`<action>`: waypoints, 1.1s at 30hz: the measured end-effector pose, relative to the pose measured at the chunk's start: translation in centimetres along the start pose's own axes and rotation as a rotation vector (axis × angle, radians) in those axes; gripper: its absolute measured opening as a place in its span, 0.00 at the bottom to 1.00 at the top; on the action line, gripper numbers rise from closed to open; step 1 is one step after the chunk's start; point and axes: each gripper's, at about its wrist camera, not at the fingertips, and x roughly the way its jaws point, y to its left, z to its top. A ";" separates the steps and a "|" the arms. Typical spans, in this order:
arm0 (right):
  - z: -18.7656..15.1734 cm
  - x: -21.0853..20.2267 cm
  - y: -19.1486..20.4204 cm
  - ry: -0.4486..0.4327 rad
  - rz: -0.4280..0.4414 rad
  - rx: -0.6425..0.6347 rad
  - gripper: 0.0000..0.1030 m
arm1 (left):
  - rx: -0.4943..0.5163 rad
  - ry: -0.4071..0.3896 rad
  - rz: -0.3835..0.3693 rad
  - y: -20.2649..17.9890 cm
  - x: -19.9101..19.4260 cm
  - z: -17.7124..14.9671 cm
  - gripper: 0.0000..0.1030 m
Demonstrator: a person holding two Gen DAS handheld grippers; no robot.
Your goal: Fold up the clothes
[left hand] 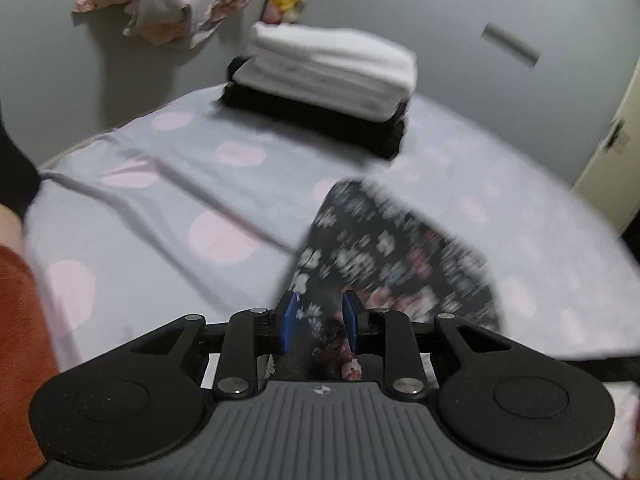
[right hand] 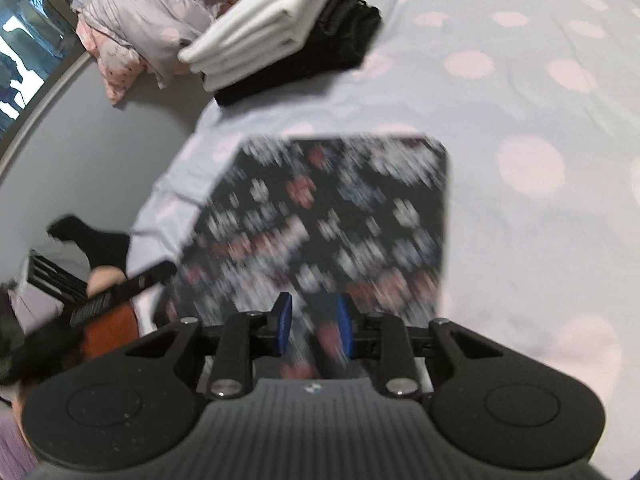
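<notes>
Floral fabric [right hand: 320, 216], dark with white and pink flowers, is sitting right up front on the bed, and both tongs have a bit of it between their blue pads. The left gripper [left hand: 320, 320] looks like it's pinching a bunched edge of the cloth, with the rest fanning out ahead and to the right, pretty blurry. The right gripper [right hand: 314, 320] has the cloth running between its pads too, but with the blur I can't tell if it's really clamped or just loose around it. Underneath is a pale grey bedsheet [right hand: 520, 120] with big pink dots. Further back near the bed's edge is a folded stack [left hand: 328, 80], white pieces on top of black ones. Past that, a crumpled pinkish-grey pile [right hand: 152, 12] lies on the grey floor.
</notes>
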 end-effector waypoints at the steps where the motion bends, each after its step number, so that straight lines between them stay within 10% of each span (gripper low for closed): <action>1: -1.0 -0.1 -0.3 0.011 -0.006 -0.003 0.25 | 0.015 0.019 0.027 -0.3 0.5 -0.2 0.25; 11: -6.3 3.1 0.2 0.067 -0.167 -0.228 0.17 | 0.148 0.128 0.177 -2.0 3.2 -2.2 0.25; 21: -6.1 2.8 -0.2 0.063 -0.174 -0.228 0.17 | 0.041 0.168 0.199 0.4 1.6 -2.1 0.32; 26: -6.4 1.3 0.2 0.033 -0.159 -0.236 0.20 | 0.018 0.019 0.151 0.6 -0.6 -1.6 0.35; 29: -6.3 0.0 -0.6 -0.015 -0.145 -0.194 0.25 | 0.034 -0.087 0.101 0.2 -1.5 -0.9 0.56; 33: -5.2 -1.2 -1.5 -0.096 -0.160 -0.145 0.26 | 0.013 -0.090 0.058 0.2 -0.1 0.2 0.56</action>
